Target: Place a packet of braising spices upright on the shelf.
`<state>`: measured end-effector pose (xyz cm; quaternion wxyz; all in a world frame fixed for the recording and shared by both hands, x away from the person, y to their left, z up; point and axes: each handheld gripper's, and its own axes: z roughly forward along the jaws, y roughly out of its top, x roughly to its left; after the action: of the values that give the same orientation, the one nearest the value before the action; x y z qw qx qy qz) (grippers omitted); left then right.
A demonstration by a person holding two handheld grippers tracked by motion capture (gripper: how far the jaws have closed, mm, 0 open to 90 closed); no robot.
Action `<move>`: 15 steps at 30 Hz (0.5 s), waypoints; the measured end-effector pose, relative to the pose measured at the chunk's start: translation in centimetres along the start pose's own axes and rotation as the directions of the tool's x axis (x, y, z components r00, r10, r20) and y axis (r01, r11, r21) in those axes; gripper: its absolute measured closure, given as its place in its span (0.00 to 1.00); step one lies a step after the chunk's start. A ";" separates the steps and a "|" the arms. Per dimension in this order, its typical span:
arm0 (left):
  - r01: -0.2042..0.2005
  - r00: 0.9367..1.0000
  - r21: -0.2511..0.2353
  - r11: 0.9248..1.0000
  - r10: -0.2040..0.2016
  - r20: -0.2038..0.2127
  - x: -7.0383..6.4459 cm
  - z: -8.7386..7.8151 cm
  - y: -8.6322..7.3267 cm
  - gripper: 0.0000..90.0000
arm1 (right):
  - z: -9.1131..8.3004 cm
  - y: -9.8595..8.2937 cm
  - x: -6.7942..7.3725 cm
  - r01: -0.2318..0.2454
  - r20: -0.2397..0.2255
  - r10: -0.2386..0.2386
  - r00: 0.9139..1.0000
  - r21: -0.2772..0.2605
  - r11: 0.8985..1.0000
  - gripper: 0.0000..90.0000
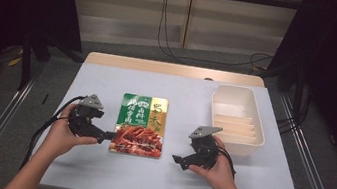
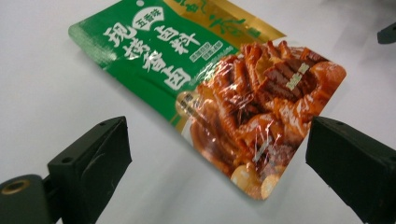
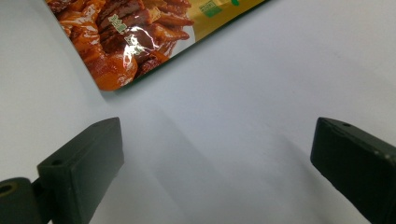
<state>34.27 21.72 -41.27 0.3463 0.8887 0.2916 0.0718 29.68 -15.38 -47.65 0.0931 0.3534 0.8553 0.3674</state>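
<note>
We are looking at a food packet (image 1: 141,125) lying flat mid-table, its long axis running away from us, green-and-gold top end pointing to the far edge and the red food picture nearest us. A white tray (image 1: 236,119) is sitting to its right, holding only its dividers. Our left gripper (image 1: 108,136) is gaping wide at the packet's near left corner, gripping nothing; our right gripper (image 1: 178,160), equally wide and empty, is resting just beside the near right corner.

I see bare table (image 1: 94,169) between my two grippers and along six o'clock — free passage; the flat packet (image 1: 142,123) lies at centre; the white tray (image 1: 259,136) blocks three o'clock — nothing else.
</note>
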 end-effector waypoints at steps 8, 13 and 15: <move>0.001 1.000 0.013 1.000 -0.001 0.010 0.2 0.4 1.3 0.07 | -0.2 0.1 0.0 0.008 -0.010 -0.008 1.000 0.000 1.000 0.02; -0.010 1.000 0.022 1.000 0.010 0.013 0.3 0.3 2.0 0.07 | -0.3 0.2 0.0 0.004 -0.015 -0.004 1.000 -0.003 1.000 0.03; -0.009 1.000 0.021 1.000 0.009 0.006 0.3 0.3 2.3 0.07 | -0.3 0.2 0.0 0.004 -0.008 -0.004 1.000 -0.006 1.000 0.03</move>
<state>35.73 20.39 -39.97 0.3377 0.8939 0.2871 0.0676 29.65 -15.49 -47.29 0.0914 0.3497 0.8553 0.3712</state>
